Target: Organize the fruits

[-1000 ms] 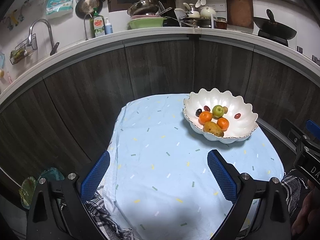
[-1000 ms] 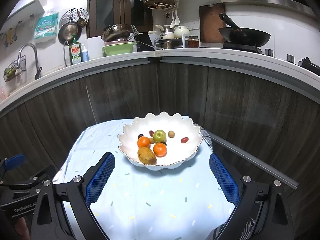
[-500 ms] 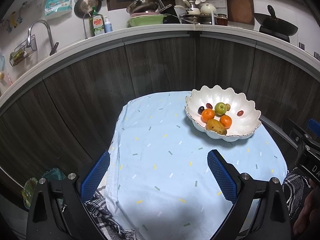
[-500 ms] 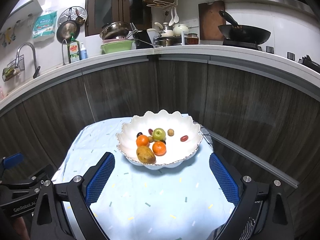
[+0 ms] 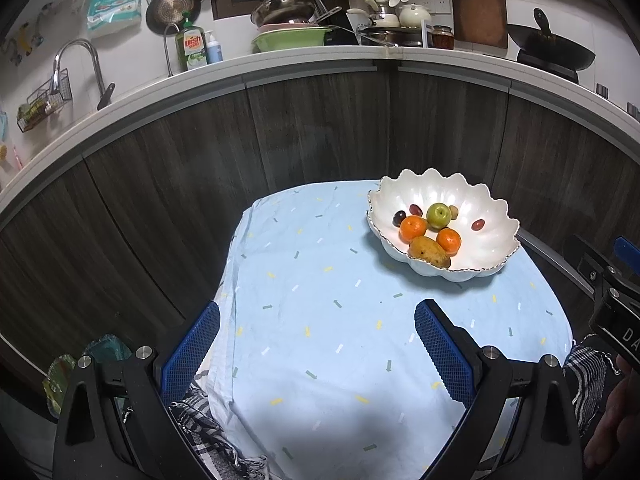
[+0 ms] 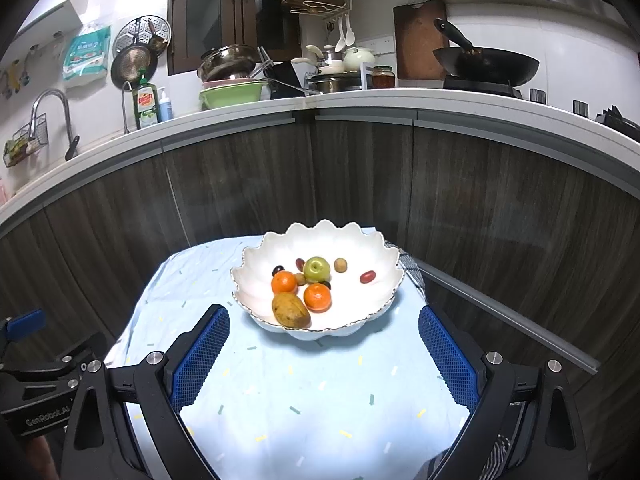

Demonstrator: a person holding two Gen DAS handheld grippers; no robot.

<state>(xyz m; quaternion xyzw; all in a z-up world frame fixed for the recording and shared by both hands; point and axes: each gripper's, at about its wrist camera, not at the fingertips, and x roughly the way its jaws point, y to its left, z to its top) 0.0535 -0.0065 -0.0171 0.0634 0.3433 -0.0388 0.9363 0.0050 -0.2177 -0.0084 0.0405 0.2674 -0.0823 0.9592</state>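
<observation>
A white scalloped bowl stands at the far right of a small table under a light blue cloth. In it lie a green apple, two oranges, a brown mango and several small dark and red fruits. My left gripper is open over the cloth's near left part, well short of the bowl. My right gripper is open just in front of the bowl, holding nothing.
Dark wood cabinet fronts curve behind the table under a white counter with dishes, a wok and a sink tap. A metal rail runs along the table's right side. A checked cloth hangs at the near edge.
Both grippers have pulled back and lifted slightly, so the bowl sits a little farther away in each view. Both stay open; the fruits have not moved.
</observation>
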